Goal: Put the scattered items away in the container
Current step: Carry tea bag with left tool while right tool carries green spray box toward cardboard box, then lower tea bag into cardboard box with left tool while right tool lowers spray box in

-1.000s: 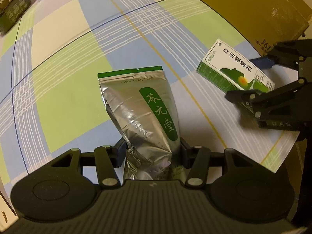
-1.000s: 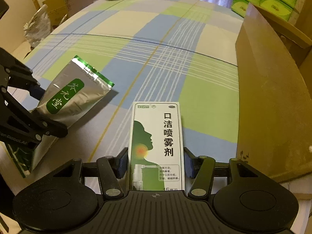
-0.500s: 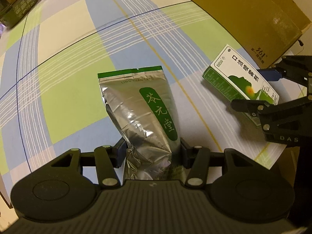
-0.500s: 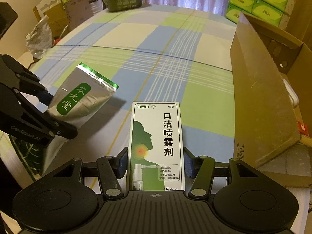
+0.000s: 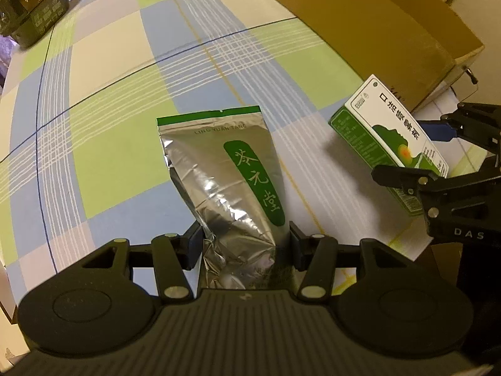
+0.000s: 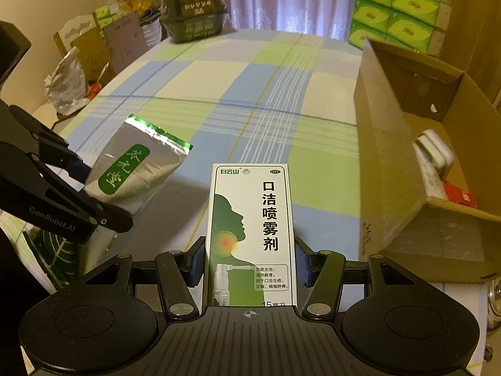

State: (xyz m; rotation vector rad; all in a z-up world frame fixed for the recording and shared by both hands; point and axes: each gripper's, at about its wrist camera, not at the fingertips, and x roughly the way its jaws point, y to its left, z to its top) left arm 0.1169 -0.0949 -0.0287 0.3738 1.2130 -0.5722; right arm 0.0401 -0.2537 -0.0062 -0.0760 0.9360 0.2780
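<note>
Two items are lifted above the checked table (image 6: 281,94): the open cardboard box (image 6: 407,156) stands at its right edge; my left tongs (image 5: 242,244) clench a foil pouch (image 5: 225,169), my right tongs (image 6: 249,263) a spray carton (image 6: 250,228). Carrying step, I judge; next, lift each over the box wall and release.

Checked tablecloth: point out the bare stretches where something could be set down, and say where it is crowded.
The checked tablecloth lies bare from the silver pouch and spray box out to the dark carton at the far edge. It is also bare alongside the cardboard box wall. The near edge is crowded: both hand-held grippers hang there with their loads.
</note>
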